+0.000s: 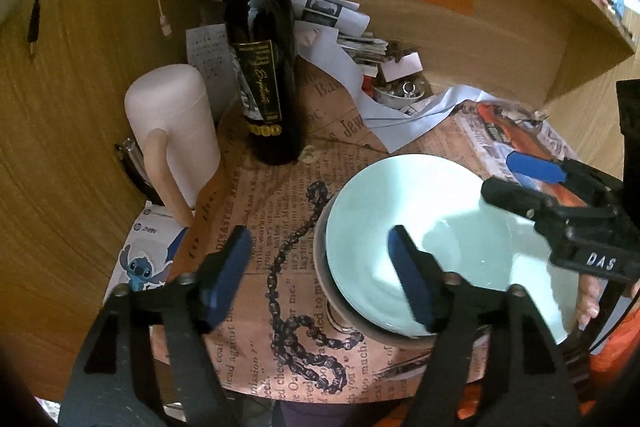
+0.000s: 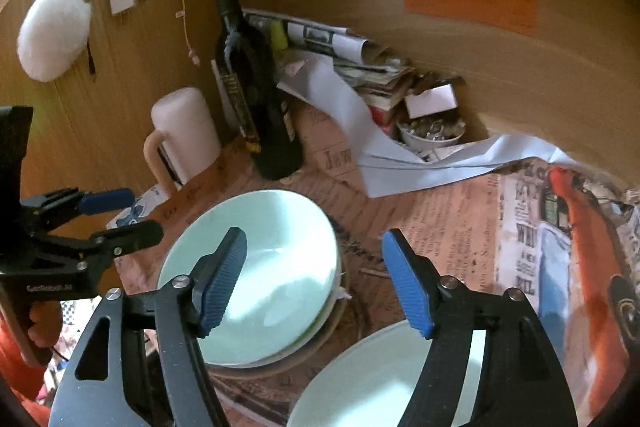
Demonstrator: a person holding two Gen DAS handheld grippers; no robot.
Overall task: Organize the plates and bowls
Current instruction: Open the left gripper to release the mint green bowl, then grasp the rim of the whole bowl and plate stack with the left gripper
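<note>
A pale green bowl point(image 1: 432, 227) sits nested in a grey-brown dish point(image 1: 320, 255) on the newsprint-covered table; it also shows in the right wrist view point(image 2: 276, 267). A second pale plate point(image 2: 372, 383) lies at the bottom of the right wrist view, under the right finger. My left gripper point(image 1: 320, 271) is open and empty, its right finger over the bowl's left part. My right gripper point(image 2: 316, 279) is open and empty above the bowl's right edge; in the left wrist view it point(image 1: 516, 179) hovers over the bowl's far right rim.
A dark wine bottle point(image 1: 262, 59) and a pink lidded mug point(image 1: 176, 131) stand behind the bowl. Papers, magazines and a small bowl of trinkets point(image 2: 432, 133) crowd the back corner. Wooden walls point(image 1: 72, 107) enclose the left and back.
</note>
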